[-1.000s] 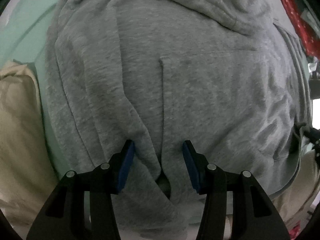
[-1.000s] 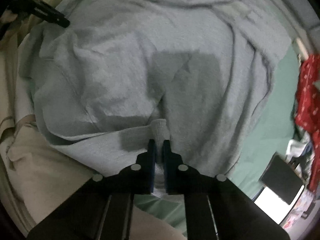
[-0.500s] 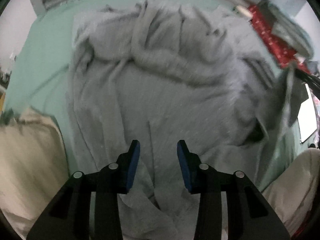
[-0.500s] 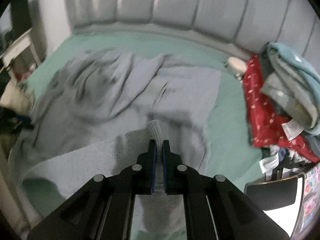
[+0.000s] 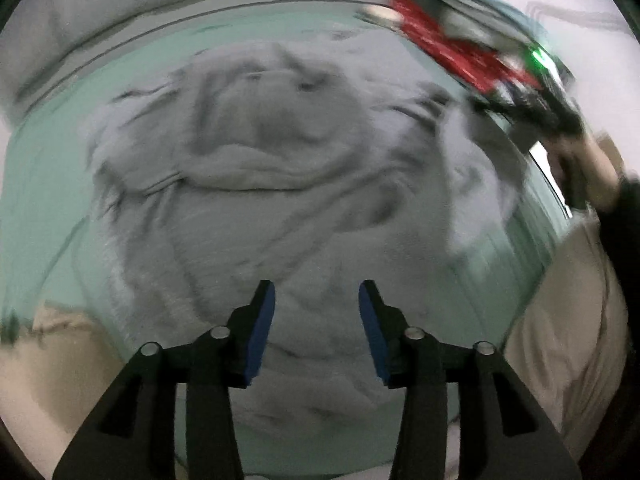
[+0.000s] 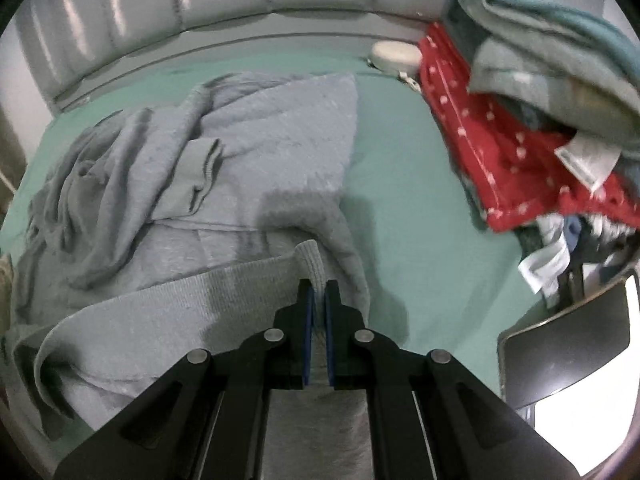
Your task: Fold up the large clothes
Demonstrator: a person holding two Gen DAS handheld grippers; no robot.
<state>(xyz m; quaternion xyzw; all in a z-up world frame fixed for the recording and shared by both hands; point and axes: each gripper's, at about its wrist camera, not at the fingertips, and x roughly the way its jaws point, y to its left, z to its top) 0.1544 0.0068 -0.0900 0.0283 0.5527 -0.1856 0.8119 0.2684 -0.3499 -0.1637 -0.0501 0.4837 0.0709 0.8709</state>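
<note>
A big grey hoodie (image 6: 248,160) lies crumpled on a bed with a green sheet (image 6: 408,184). The right tongs (image 6: 317,292) are pressed together and pinch the ribbed hem (image 6: 200,296) of the hoodie, and the hem runs from the pads off to the left in a loose band. Past the hem, the hoodie is bunched in folds, with one sleeve cuff (image 6: 202,176) lying on top of it. A flat part of the hoodie reaches toward the grey padded headboard (image 6: 168,12). To the right of the hoodie is a pile of clothes (image 6: 532,92), with a red spotted cloth (image 6: 492,152) under grey and blue-green ones. A small white thing (image 6: 396,54) sits on the sheet just beside the pile. A dark chair (image 6: 568,352) shows at the lower right. In the left view, which is blurry, the left tongs (image 5: 316,304) are spread with nothing between the blue pads (image 5: 264,328), and they are opening wider. They hang over the near part of the hoodie (image 5: 280,184) and do not touch it. Tan bedding (image 5: 560,320) lies at the lower right and lower left of that view. At the far right, a hand (image 5: 588,160) and a dark sleeve (image 5: 624,240) show next to the red cloth (image 5: 452,52).
</note>
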